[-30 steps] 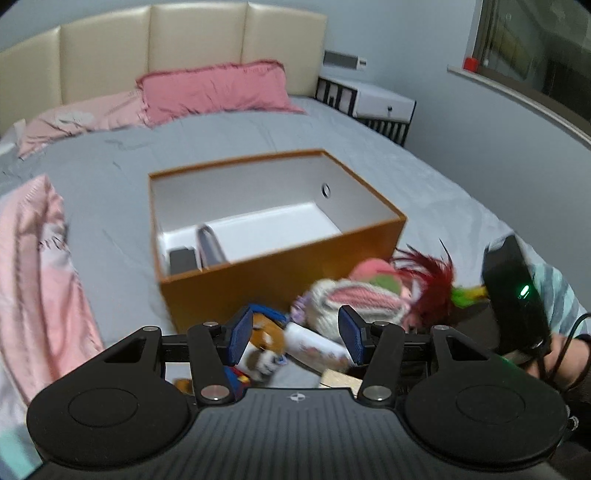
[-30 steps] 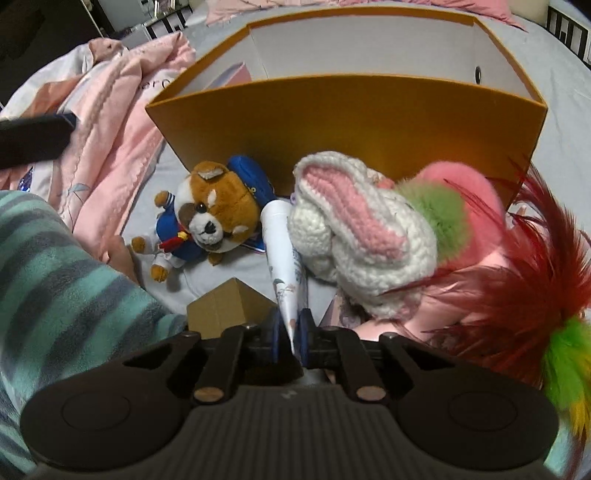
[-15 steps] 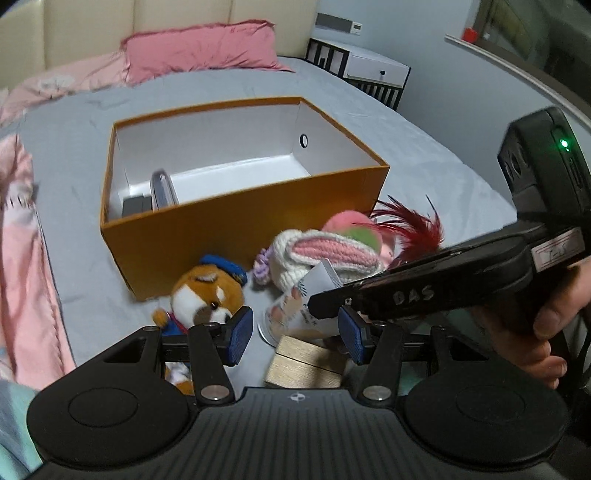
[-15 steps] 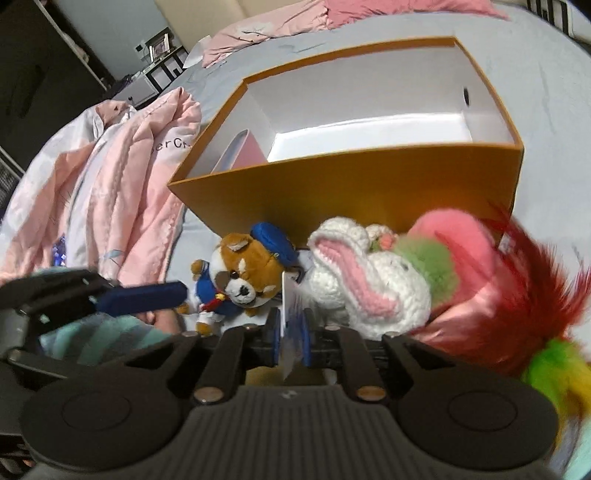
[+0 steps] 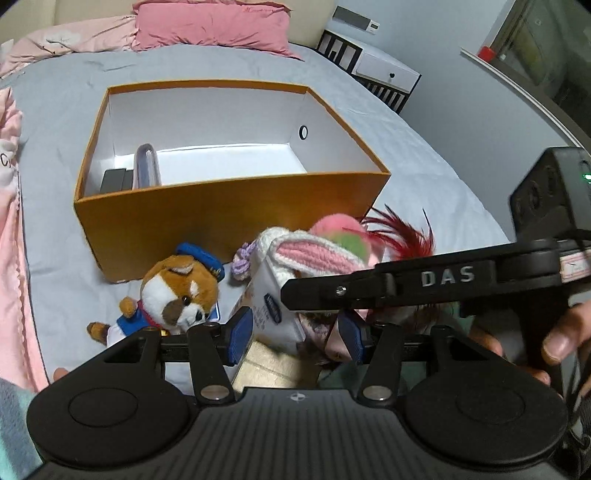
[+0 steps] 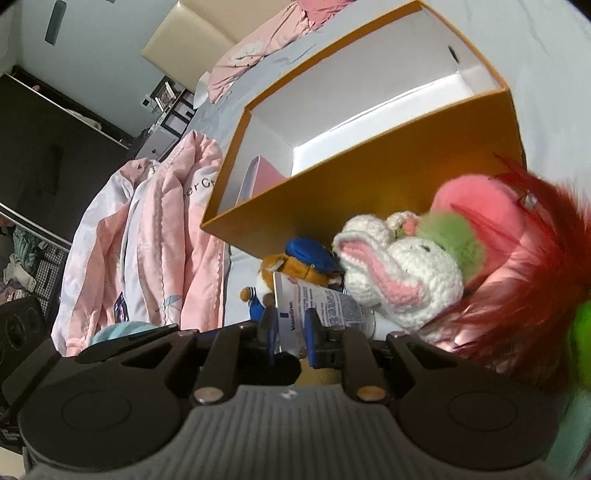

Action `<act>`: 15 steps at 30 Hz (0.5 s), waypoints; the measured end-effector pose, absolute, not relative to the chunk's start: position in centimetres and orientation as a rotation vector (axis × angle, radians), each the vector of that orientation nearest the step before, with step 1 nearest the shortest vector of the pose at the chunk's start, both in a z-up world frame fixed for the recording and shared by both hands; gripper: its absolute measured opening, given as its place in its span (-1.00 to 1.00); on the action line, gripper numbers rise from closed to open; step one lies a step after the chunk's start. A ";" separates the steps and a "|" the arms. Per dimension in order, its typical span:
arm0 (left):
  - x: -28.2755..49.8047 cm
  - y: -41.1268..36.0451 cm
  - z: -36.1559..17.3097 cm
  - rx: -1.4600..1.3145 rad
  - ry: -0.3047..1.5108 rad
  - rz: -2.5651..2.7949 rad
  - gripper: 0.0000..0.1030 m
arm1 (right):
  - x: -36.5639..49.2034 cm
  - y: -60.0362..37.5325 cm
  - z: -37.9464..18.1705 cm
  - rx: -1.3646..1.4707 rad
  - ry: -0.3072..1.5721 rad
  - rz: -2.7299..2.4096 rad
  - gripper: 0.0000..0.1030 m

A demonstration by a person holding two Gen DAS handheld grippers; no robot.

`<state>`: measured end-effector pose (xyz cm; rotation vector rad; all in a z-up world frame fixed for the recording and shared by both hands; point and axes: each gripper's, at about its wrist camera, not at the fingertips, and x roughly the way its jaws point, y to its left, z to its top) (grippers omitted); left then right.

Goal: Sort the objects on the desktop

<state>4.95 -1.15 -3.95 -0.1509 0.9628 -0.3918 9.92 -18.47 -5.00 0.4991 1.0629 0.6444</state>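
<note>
Open box (image 5: 229, 218) on bed (image 5: 424, 162), pillow (image 5: 210, 26) behind it. In box, at left end: upright flat case (image 5: 147, 166), block (image 5: 114, 181) to its left. In front of box, left to right: plush dog (image 5: 177, 291), crocheted bunny (image 5: 314, 254), feathered toy (image 5: 402, 232). Tube (image 6: 317, 306) between dog and bunny, clamped in right hand-held gripper (image 6: 290, 334). Quilt (image 6: 147, 236) left of box.
</note>
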 end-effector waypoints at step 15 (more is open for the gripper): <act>7.7 -1.7 -5.9 -0.150 1.066 -0.206 -0.65 | 6.0 -20.3 -3.2 0.126 1.050 0.498 -0.41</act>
